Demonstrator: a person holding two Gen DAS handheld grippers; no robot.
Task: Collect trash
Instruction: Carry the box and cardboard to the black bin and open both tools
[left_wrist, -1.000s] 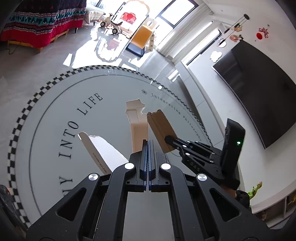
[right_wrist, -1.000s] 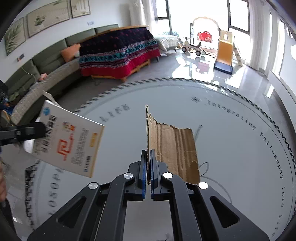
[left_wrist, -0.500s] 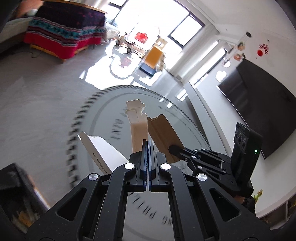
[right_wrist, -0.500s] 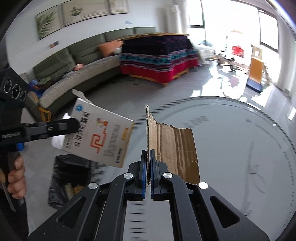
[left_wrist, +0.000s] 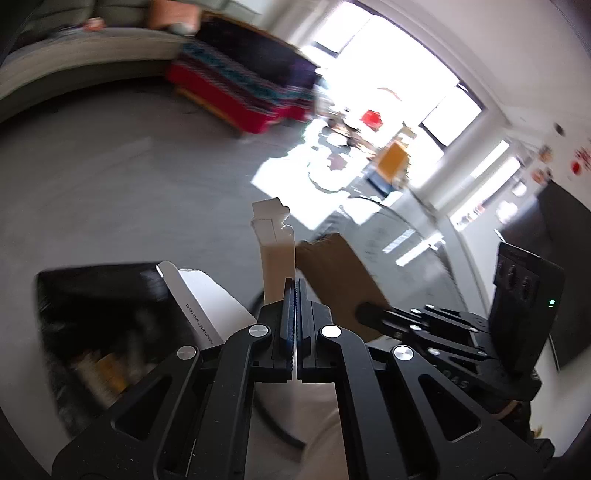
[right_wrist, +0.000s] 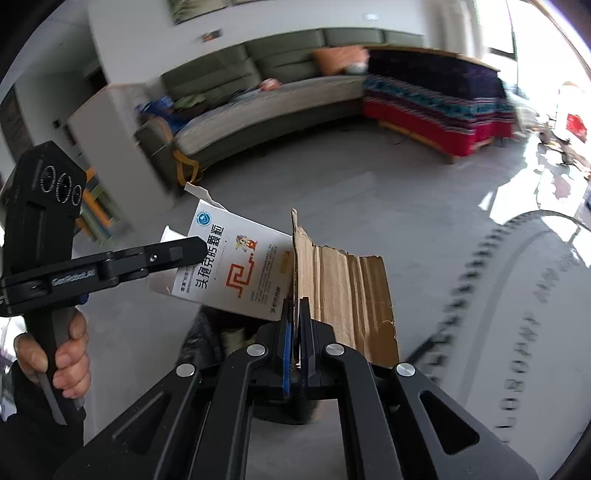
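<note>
My left gripper (left_wrist: 294, 286) is shut on a flattened white medicine box (left_wrist: 275, 251), held in the air; the same box (right_wrist: 236, 273), with red print, shows in the right wrist view with the left gripper (right_wrist: 195, 251) clamped on it. My right gripper (right_wrist: 295, 306) is shut on a torn piece of brown cardboard (right_wrist: 343, 291), which also shows in the left wrist view (left_wrist: 338, 273). A black trash bag (left_wrist: 96, 325), open with rubbish inside, sits on the floor below and left of the box; in the right wrist view the bag (right_wrist: 210, 339) is under the two items.
The round grey table (right_wrist: 517, 314) with lettering is at the right. A green sofa (right_wrist: 258, 99) and a bench with a red patterned cover (right_wrist: 443, 110) stand across the grey floor. A dark TV (left_wrist: 554, 221) hangs at the right.
Both grippers have swung left off the table with their items. The floor and the black trash bag have come into view beneath them.
</note>
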